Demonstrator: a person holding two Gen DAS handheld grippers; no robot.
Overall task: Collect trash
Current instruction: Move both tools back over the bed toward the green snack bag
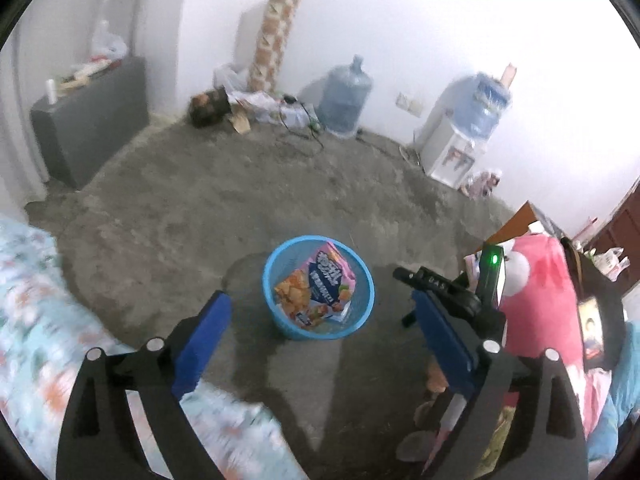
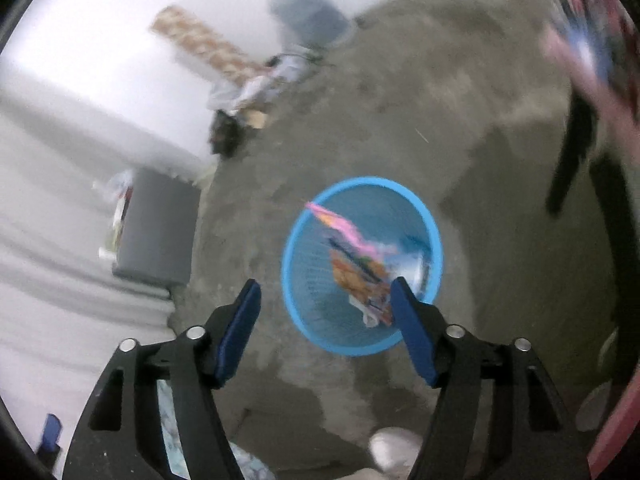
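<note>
Snack wrapper (image 1: pixel 320 286): lies inside the blue mesh basket (image 1: pixel 280 256) on the concrete floor, leaning on the far wall, long axis tilted up and away, pink top uppermost. Left gripper (image 1: pixel 320 324) and right gripper (image 2: pixel 326 320): both spread wide, empty, above the basket. This item judged deposited; loose litter (image 1: pixel 256 104) by the far wall possibly remains.

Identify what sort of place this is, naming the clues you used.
Probably a lived-in bedroom at home: floral bedding at the edge, a water dispenser against the wall, and a blue wastebasket on the bare concrete floor.
</note>
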